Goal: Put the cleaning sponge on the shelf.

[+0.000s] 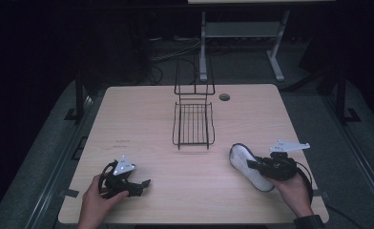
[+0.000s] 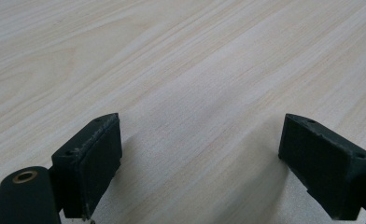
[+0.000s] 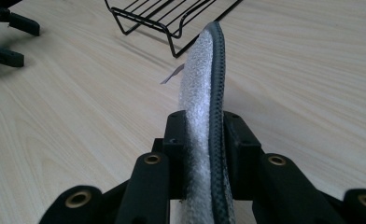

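A flat oval sole point(image 1: 246, 160), white on its face with a dark rim, is lifted off the pale wooden table point(image 1: 137, 119) at the right front. My right gripper point(image 1: 253, 166) is shut on it. In the right gripper view the sole point(image 3: 203, 70) stands on edge and both pads point(image 3: 239, 140) press its sides. My left gripper point(image 1: 141, 186) rests at the left front, open, with nothing in it. In the left gripper view only bare tabletop point(image 2: 195, 70) lies between the wide-apart jaws of the left gripper point(image 2: 200, 154).
A black wire rack point(image 1: 193, 125) stands mid-table with a tall wire back; its front corner point(image 3: 172, 18) is just beyond the sole. A round cable hole point(image 1: 224, 97) sits near the far edge. A white metal frame point(image 1: 242, 33) stands behind the table on a dark floor.
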`<state>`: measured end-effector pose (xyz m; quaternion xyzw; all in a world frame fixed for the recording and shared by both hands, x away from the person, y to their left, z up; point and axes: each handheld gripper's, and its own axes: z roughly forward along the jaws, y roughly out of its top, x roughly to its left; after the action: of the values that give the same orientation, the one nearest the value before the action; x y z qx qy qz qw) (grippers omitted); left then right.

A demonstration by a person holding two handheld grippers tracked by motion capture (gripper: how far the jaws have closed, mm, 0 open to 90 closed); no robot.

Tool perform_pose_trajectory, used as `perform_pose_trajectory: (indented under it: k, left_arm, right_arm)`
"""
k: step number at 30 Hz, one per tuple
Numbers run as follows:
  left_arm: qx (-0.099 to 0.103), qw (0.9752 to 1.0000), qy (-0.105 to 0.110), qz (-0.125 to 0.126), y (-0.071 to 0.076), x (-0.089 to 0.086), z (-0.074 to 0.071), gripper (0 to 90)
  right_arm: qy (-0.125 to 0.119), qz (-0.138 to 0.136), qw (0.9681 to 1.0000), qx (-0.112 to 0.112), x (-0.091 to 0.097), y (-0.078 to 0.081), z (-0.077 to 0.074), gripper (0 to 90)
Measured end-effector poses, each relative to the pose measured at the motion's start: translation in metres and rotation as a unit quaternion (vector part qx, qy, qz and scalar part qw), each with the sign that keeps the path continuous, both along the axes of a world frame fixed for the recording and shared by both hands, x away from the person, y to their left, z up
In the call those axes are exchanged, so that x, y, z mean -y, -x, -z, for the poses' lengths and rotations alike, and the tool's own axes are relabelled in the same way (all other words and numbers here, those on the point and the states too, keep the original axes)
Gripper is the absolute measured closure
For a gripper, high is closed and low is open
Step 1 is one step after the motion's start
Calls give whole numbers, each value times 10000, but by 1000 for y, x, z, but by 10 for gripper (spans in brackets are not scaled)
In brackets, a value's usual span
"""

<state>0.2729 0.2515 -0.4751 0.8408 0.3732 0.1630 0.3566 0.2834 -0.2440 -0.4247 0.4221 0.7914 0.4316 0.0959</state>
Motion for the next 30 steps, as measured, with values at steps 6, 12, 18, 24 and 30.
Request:
perform_pose_trajectory:
  k: [6,12,18,24,30]
  left_arm:
    - [-16,10000,-7,-5,0,0,0,124]
    - [-9,10000,-5,0,0,0,0,124]
    - [-7,10000,10,-10,0,0,0,124]
    - [-7,10000,9,-10,0,0,0,124]
    - [-7,10000,8,-9,0,0,0,124]
  right_arm:
    - [-1,-65,10000,73,-1,-2,-4,732]
    - [-10,-70,9998,169,-3,-4,-10,732]
    - [-9,-129,9995,283,-9,-10,-15,731]
    - [-67,-150,9993,333,-14,-17,-21,732]
    - [-131,-192,9989,396,-18,-22,-24,731]
